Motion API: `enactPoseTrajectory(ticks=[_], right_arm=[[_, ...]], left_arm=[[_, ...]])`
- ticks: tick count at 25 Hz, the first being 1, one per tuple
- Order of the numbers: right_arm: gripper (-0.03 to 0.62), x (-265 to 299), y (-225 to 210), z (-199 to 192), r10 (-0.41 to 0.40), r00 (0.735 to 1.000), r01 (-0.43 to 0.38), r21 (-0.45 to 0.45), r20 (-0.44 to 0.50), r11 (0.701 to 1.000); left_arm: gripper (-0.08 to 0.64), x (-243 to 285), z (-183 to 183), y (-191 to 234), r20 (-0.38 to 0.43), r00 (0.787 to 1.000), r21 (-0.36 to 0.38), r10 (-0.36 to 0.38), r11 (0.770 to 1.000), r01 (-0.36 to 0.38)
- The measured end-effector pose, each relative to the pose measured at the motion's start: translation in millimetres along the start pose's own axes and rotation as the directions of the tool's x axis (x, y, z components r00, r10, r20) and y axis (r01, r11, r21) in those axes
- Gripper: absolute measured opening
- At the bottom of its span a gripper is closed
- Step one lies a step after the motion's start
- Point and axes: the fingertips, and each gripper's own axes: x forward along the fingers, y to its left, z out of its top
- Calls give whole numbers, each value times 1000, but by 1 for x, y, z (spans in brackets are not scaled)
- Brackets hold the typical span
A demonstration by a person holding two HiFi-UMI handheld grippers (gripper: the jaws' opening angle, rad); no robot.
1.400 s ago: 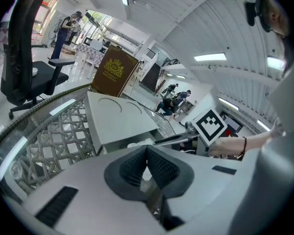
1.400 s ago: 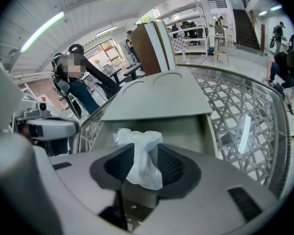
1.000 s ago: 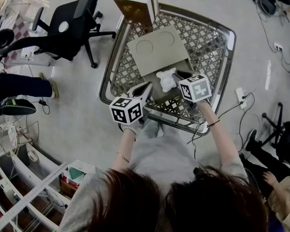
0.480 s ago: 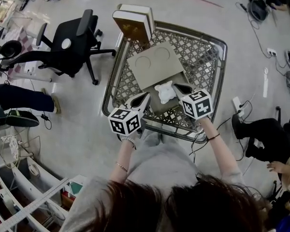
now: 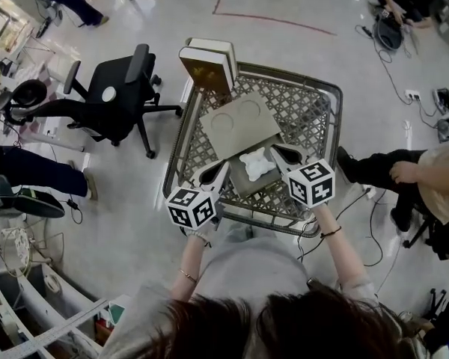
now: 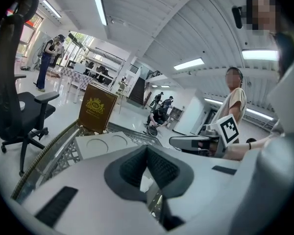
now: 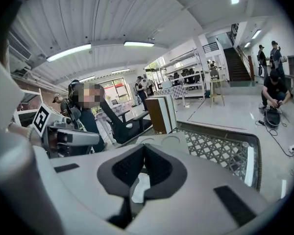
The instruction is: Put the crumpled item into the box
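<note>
A white crumpled item (image 5: 254, 163) lies at the near end of a grey box (image 5: 238, 124) inside a shopping cart (image 5: 331, 118). The box's flat top bears two round impressions. My right gripper (image 5: 278, 154) reaches in from the right and is shut on the item's right edge. White paper (image 7: 138, 188) shows between its pads (image 7: 157, 168). My left gripper (image 5: 218, 172) is shut with nothing in it, a little to the left of the item. In the left gripper view the white item (image 6: 143, 179) shows just beyond the closed pads, and the right gripper (image 6: 186, 142) is opposite.
A brown and white case (image 5: 208, 64) stands at the cart's far left corner. A black office chair (image 5: 114, 96) stands left of the cart. A seated person's legs (image 5: 382, 169) and cables (image 5: 374, 223) are on the right, and a metal rack (image 5: 37, 313) at lower left.
The right gripper's jaws have come together on the crumpled item's edge. Both grippers stay at the near end of the box. A person on the right has shifted.
</note>
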Motion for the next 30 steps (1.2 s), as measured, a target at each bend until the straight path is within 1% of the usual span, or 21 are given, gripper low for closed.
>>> enactPoseTrajectory(ticks=[3, 10, 17, 25, 30], right_arm=[[23, -8, -2, 21, -14, 998, 15, -13, 62, 1000], [21, -41, 6, 53, -39, 984, 42, -15, 172, 999], [21, -79, 0, 92, -93, 950, 103, -17, 299, 995], [21, -109, -7, 114, -131, 919, 148, -17, 373, 989], [21, -129, -10, 131, -155, 891, 184, -27, 426, 983]], left_arm=[[17, 0, 20, -2, 42, 999, 38, -14, 999, 12], [17, -18, 49, -16, 101, 995, 103, -24, 995, 13], [17, -38, 86, -25, 175, 984, 191, -24, 982, -10], [17, -50, 112, -32, 233, 972, 246, -24, 969, -35], [17, -57, 135, -39, 280, 959, 289, -33, 956, -52]])
